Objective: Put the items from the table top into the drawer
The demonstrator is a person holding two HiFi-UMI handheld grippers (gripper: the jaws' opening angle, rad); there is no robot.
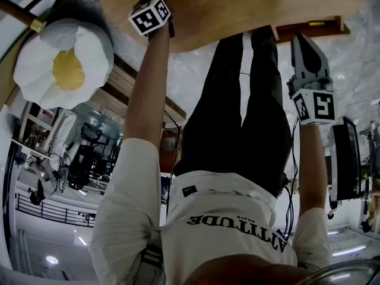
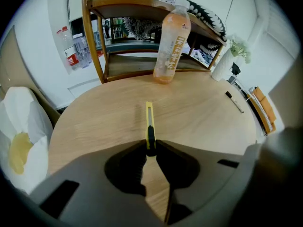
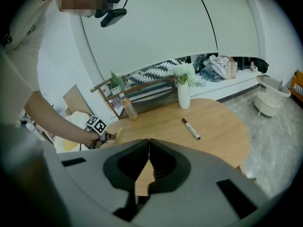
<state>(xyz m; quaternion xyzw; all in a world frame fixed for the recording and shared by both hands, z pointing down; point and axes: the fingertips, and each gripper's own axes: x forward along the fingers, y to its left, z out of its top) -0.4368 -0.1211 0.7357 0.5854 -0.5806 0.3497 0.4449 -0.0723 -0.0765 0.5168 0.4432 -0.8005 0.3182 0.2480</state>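
Left gripper (image 2: 150, 146): we saw its 2 jaws drawn narrow, their tips pressed on either side of the utility knife (image 2: 149, 126).
Grip point: the jaws held the knife's black rear end, and nothing else sat between them.
Utility knife: its yellow body reached straight out from the jaw tips, low over the wooden table (image 2: 203, 122), pointing toward the far edge. We could not tell whether it still rested on the wood.
Right gripper (image 3: 149, 142): its 2 jaws met at the tips, with nothing between them.
Right gripper's place: it hung off the near side of the table, apart from every item, aimed across the top.
Marker (image 3: 191, 128): 1 pen with a black cap lay flat on the table, well apart from both grippers.
Bottle (image 2: 171, 44): 1 bottle of orange drink stood upright at the far edge, beyond the knife.
Vase (image 3: 183, 94): 1 white vase with pale flowers stood upright near the far edge, beyond the marker.
Shelf (image 2: 128, 6): a wooden rack stood just behind the bottle.
Cushion (image 2: 19, 136): a white flower-shaped cushion with a yellow centre sat beside the table, on the left gripper's side.
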